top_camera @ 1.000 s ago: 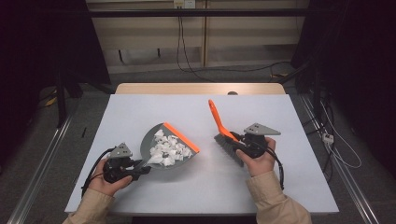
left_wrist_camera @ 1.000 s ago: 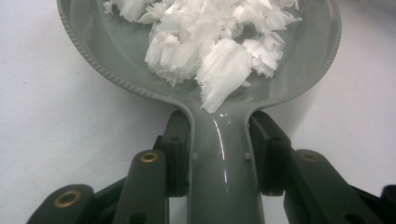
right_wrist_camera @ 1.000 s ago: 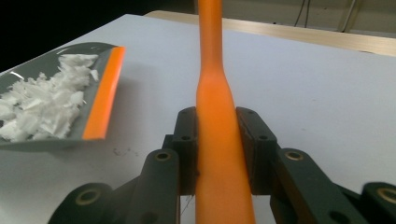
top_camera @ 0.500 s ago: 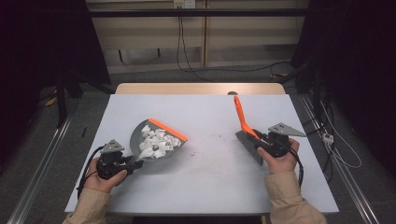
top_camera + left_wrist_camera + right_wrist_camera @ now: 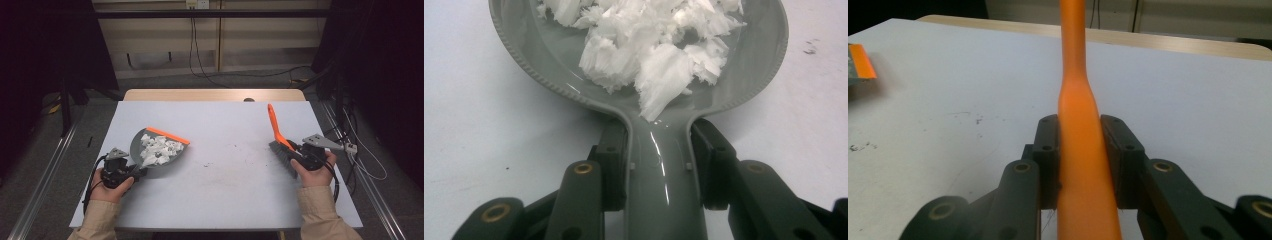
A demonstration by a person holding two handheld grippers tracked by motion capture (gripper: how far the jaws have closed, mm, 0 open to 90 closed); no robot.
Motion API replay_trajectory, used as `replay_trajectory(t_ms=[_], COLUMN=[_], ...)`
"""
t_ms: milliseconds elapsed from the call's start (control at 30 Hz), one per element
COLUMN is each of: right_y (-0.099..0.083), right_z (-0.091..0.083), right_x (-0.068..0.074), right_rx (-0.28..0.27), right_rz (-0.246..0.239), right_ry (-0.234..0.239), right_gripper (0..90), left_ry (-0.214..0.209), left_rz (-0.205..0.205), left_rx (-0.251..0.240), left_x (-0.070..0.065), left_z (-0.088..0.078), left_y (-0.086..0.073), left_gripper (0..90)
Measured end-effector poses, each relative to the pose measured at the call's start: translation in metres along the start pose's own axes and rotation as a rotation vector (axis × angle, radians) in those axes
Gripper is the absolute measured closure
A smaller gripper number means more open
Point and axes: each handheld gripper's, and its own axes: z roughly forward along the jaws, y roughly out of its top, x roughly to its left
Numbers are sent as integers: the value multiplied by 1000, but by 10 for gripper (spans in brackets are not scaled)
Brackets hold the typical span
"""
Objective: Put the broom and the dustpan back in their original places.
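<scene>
The left gripper [image 5: 131, 172] has its fingers [image 5: 614, 160] clenched on the dustpan [image 5: 150, 155] handle, with white paper scraps [image 5: 157, 149], probably, inside. Well right of the dustpan, the right gripper [image 5: 298, 152] clamps the orange brush [image 5: 277, 136].

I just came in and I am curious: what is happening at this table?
A person is sweeping up at a white table. The left gripper is shut on the handle of a grey dustpan full of white scraps. The right gripper is shut on an orange-handled brush, held apart at the table's right side.
</scene>
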Motion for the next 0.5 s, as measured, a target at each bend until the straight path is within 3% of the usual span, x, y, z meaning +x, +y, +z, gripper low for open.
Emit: replay_trajectory(t_ms=[67,133,233,267,367,500], right_y=[-1,-3,-8,-9,-7,-6], right_z=[-2,-3,0,0,1,3], right_x=[-4,-6,-1,2,12,27], right_rx=[14,23,59,47,36,10], right_rz=[-18,-17,-44,-37,-9,17], right_ry=[-36,-73,-83,-80,-22,61], right_gripper=[708,708,704,694,658,569], left_ry=[18,7,-13,-24,-62,-108], left_rz=[-22,-38,-44,-36,-25,-11], left_rx=[-7,-6,-23,-25,-31,-77], left_x=[-1,-1,-6,-8,-15,-25], left_z=[3,6,8,7,5,1], left_y=[0,-1,-1,-1,-1,-2], left_gripper=[623,615,590,550,512,418])
